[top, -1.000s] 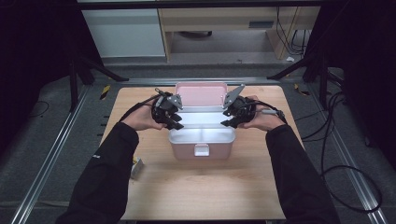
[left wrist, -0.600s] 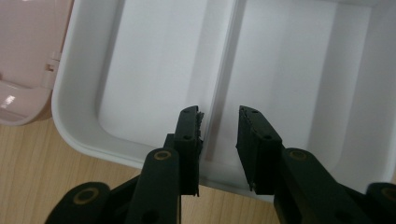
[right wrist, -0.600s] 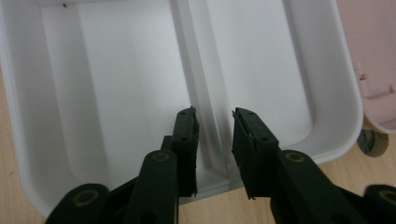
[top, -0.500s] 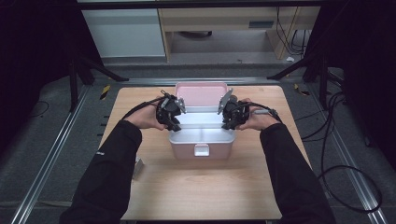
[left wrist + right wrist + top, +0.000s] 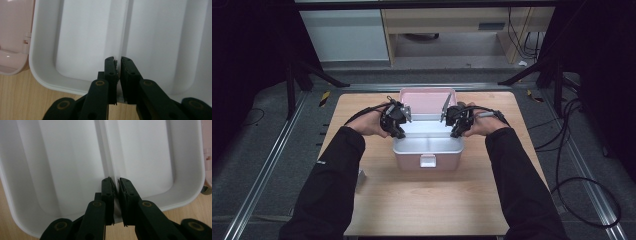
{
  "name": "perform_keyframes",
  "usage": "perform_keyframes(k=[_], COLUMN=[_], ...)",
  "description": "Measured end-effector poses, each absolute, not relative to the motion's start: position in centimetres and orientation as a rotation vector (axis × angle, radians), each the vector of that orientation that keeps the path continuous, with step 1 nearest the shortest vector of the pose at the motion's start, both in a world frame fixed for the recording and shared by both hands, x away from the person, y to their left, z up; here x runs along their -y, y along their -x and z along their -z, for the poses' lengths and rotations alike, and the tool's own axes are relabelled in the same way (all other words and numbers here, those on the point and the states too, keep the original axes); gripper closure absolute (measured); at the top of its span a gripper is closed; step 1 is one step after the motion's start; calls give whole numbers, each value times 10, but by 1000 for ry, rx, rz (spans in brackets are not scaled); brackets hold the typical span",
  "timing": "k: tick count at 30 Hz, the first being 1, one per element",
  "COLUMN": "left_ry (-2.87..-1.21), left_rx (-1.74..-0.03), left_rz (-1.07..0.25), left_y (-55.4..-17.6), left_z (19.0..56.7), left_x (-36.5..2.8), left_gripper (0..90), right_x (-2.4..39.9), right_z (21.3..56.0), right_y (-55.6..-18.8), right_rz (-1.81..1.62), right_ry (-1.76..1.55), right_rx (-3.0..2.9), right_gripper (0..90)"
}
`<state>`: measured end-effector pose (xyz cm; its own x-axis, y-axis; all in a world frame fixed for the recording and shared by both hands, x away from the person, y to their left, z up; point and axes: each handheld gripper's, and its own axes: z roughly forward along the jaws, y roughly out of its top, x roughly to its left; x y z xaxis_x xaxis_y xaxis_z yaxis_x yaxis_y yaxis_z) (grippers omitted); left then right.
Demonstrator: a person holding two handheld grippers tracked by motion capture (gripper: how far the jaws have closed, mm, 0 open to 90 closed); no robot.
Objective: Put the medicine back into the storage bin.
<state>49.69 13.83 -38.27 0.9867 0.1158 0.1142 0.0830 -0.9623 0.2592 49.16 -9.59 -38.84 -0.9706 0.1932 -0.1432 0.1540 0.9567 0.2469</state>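
High view: wooden counter (image 5: 427, 200) carries an open pink box (image 5: 428, 150), its white divided tray (image 5: 427, 142) inside. Left claw (image 5: 398, 131) and right claw (image 5: 456, 131) have just been closing, each clamped on the tray's central divider (image 5: 123, 37); contact partly hidden.
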Motion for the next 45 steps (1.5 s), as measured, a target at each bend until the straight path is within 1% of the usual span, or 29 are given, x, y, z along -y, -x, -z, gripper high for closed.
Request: perform_keyframes(k=[4, 13, 21, 25, 27, 29, 30, 31, 32, 33, 34, 36, 37, 39, 41, 43, 45], left_ry=[-2903, -2883, -2908, -2894, -2895, -2894, -2902, -2902, -2908, -2908, -2917, -2913, -2913, -2897, -2898, -2911, -2918], left_rx=[-113, -77, -48, -36, -30, -19, -10, -10, 1, 1, 10, 20, 20, 32, 37, 51, 51], left_rz=[-166, -139, -204, -243, -252, -253, -252, -252, -249, -249, -247, -239, -239, -223, -214, -212, -206], left_y=[-500, -502, -496, -485, -480, -472, -460, -460, -447, -447, -434, -423, -423, -407, -402, -386, -380], left_z=[382, 379, 362, 339, 332, 324, 316, 316, 311, 311, 307, 306, 306, 310, 311, 316, 317], left_x=[-136, -139, -137, -139, -140, -140, -139, -139, -139, -139, -139, -140, -140, -143, -144, -144, -143], left_gripper=[847, 867, 877, 878, 879, 883, 887, 889, 890, 891, 890, 890, 890, 890, 891, 891, 892], right_x=[92, 91, 89, 91, 92, 93, 94, 94, 94, 94, 93, 93, 93, 95, 95, 95, 95], right_z=[387, 384, 372, 352, 348, 337, 330, 330, 324, 321, 319, 318, 318, 318, 320, 323, 325], right_y=[-494, -496, -491, -483, -480, -472, -463, -463, -452, -446, -440, -426, -426, -407, -401, -384, -379], right_rz=[-298, -285, -283, -312, -325, -339, -353, -353, -360, -357, -359, -365, -365, -399, -410, -425, -429], right_ry=[-258, -259, -206, -198, -181, -184, -174, -174, -160, -168, -169, -171, -171, -155, -141, -119, -112], right_rx=[-2962, -2987, -2955, -2928, -2919, -2910, -2911, -2911, -2911, -2917, -2921, -2921, -2921, -2925, -2926, -2933, -2937], right_gripper=[834, 848, 866, 867, 868, 866, 865, 865, 865, 865, 866, 868, 868, 875, 877, 883, 885])
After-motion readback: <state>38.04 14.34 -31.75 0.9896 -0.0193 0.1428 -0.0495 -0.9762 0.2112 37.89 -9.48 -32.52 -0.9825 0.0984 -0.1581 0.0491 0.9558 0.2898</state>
